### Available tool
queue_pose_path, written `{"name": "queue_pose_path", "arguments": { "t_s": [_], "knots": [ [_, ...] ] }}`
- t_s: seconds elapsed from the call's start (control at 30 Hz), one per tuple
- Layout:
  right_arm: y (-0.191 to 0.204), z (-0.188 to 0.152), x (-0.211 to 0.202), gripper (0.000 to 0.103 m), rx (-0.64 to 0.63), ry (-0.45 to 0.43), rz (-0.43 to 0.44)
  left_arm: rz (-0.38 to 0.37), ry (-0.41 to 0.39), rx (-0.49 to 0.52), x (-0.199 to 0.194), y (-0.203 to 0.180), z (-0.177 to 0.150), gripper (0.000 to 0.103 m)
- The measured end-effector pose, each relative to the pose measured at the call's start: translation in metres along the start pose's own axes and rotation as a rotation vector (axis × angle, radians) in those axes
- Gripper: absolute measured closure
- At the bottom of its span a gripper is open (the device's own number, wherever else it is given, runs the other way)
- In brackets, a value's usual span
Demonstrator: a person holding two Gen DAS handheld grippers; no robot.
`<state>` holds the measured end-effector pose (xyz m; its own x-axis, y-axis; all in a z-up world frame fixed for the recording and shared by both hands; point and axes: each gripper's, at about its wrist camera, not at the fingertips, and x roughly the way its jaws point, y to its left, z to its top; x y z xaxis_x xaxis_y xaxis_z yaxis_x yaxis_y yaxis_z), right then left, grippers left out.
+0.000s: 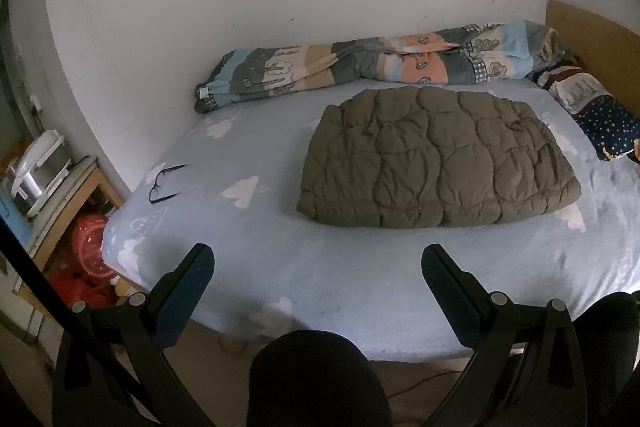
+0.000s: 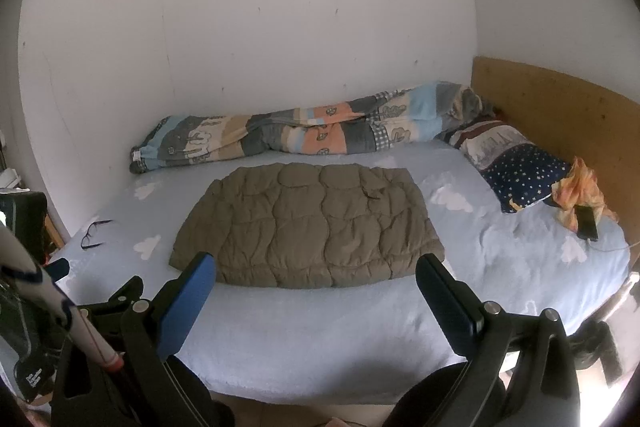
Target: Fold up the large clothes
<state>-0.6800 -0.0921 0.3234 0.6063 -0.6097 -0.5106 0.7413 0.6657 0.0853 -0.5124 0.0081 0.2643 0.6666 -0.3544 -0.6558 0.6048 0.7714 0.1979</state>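
An olive-green quilted jacket (image 1: 436,159) lies folded into a flat rectangle in the middle of the bed (image 1: 280,267). It also shows in the right wrist view (image 2: 308,227). My left gripper (image 1: 318,259) is open and empty, held back over the bed's near edge, well short of the jacket. My right gripper (image 2: 316,267) is open and empty, its tips just short of the jacket's near edge. Neither gripper touches the jacket.
A rolled patchwork duvet (image 2: 304,135) lies along the wall. Pillows (image 2: 516,167), an orange cloth and a phone (image 2: 586,223) sit at the right. Glasses (image 1: 164,183) lie on the bed's left. A side table with a rice cooker (image 1: 38,167) stands left of the bed.
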Motion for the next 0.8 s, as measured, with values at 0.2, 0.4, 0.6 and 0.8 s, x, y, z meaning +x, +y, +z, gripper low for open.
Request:
{"name": "queue_pose_path", "arguments": {
  "t_s": [0.2, 0.4, 0.6, 0.8],
  "knots": [
    [0.002, -0.001, 0.004, 0.001, -0.007, 0.008, 0.0, 0.006, -0.001, 0.004, 0.0, -0.003, 0.0, 0.0],
    [0.001, -0.001, 0.005, 0.001, -0.007, 0.009, 0.001, 0.005, 0.002, 0.013, 0.0, -0.004, 0.0, 0.0],
    [0.002, -0.002, 0.009, 0.001, -0.007, 0.02, 0.003, 0.008, 0.004, 0.02, 0.001, -0.005, 0.0, 0.0],
    [0.004, -0.004, 0.012, 0.001, -0.004, 0.027, 0.001, 0.008, 0.007, 0.025, 0.002, -0.007, -0.001, 0.0]
  ]
}}
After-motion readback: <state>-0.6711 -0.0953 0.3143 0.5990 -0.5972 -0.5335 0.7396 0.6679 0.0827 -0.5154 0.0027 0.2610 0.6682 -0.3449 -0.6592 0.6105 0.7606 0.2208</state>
